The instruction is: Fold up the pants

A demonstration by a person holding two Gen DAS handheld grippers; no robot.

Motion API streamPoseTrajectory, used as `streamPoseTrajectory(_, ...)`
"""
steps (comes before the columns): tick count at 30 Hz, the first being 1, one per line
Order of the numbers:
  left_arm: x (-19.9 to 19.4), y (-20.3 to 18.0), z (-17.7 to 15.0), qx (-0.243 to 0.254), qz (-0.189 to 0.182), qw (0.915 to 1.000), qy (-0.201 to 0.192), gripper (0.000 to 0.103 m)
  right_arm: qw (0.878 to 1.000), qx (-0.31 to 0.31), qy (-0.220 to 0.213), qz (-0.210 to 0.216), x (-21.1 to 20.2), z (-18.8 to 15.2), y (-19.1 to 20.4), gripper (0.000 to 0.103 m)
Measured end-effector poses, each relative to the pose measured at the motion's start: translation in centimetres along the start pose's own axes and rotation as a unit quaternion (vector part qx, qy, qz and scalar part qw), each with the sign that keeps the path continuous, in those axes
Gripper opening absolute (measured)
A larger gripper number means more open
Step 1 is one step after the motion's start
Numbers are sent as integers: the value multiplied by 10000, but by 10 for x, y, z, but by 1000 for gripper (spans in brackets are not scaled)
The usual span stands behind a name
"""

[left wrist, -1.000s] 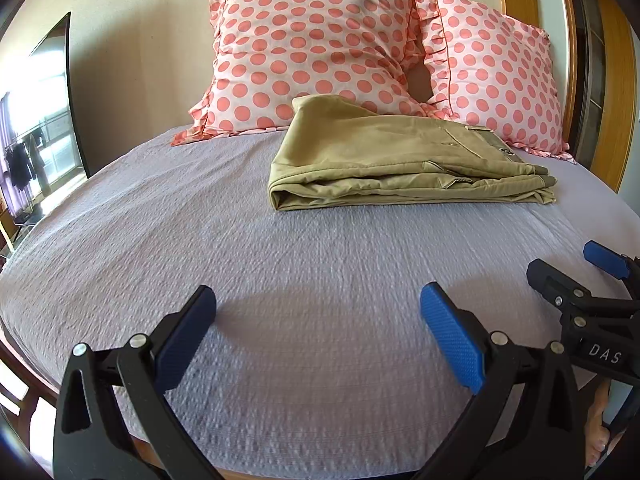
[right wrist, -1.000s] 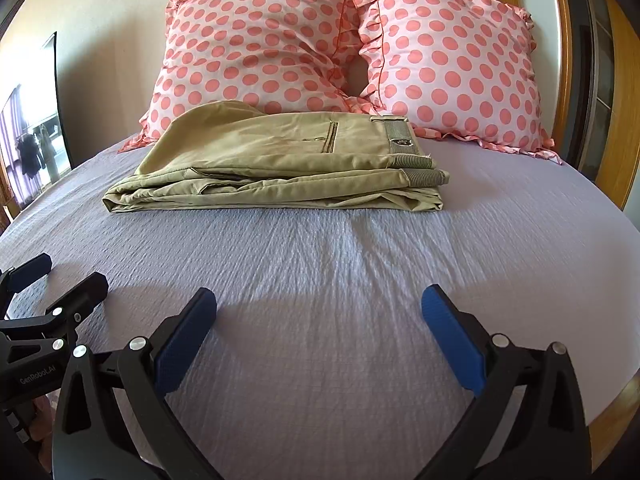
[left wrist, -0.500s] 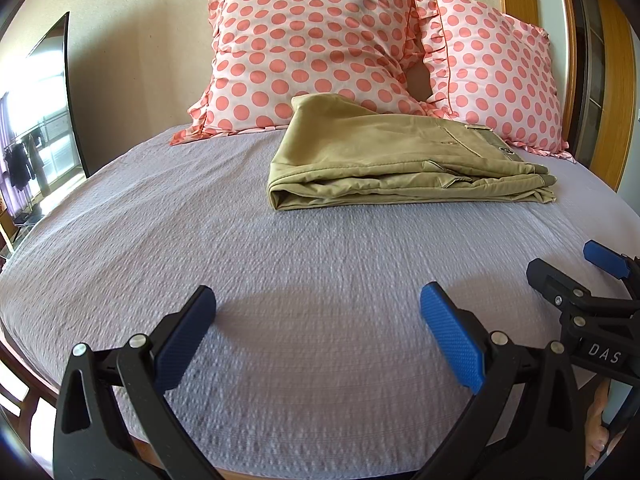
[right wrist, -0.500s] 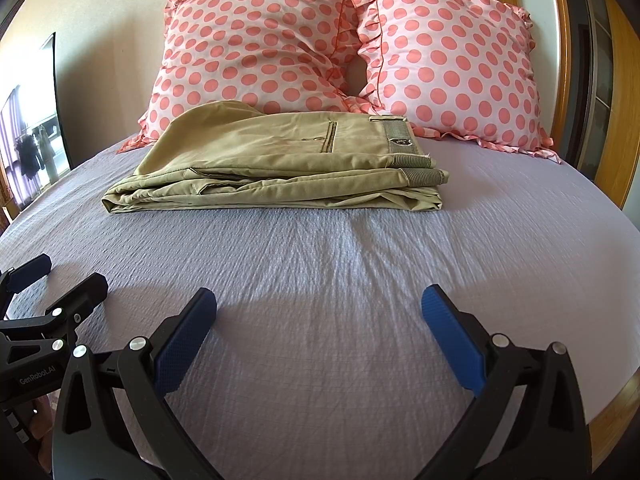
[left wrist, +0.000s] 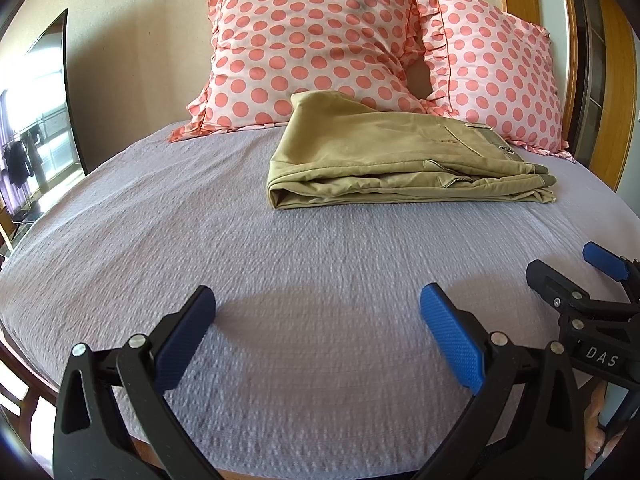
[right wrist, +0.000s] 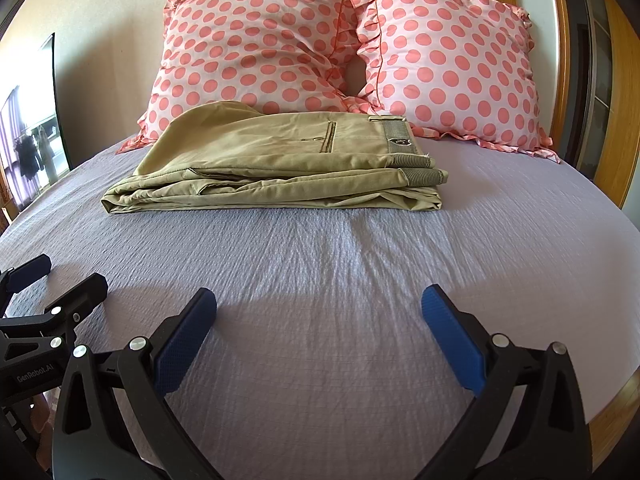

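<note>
Khaki pants [left wrist: 392, 164] lie folded in a flat stack on the lilac bed [left wrist: 200, 240], near the pillows; they also show in the right wrist view [right wrist: 280, 168], waistband to the right. My left gripper [left wrist: 318, 328] is open and empty, well short of the pants, above the bed's near part. My right gripper [right wrist: 320, 328] is open and empty too, beside the left one. Each gripper shows at the edge of the other's view: the right one [left wrist: 580, 280], the left one [right wrist: 52, 284].
Two pink polka-dot pillows [right wrist: 256, 52] [right wrist: 452, 64] lean on the wall behind the pants. A wooden frame [right wrist: 620, 120] runs along the right. A mirror or dark screen [left wrist: 40, 120] stands at the left. The bed's wooden edge [right wrist: 616, 400] is near my right gripper.
</note>
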State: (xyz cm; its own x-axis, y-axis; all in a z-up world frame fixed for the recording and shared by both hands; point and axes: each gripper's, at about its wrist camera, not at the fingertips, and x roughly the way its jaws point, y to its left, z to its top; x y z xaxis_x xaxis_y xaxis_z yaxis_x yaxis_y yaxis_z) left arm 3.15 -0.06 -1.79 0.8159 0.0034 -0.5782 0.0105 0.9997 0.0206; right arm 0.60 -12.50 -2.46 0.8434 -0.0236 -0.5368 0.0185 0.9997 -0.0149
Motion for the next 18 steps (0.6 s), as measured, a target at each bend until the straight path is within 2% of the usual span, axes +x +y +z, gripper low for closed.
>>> streamPoseTrajectory(18,0,4,0,9,-31,9999,102,101,10000,-5,3,8,0,0,0,102)
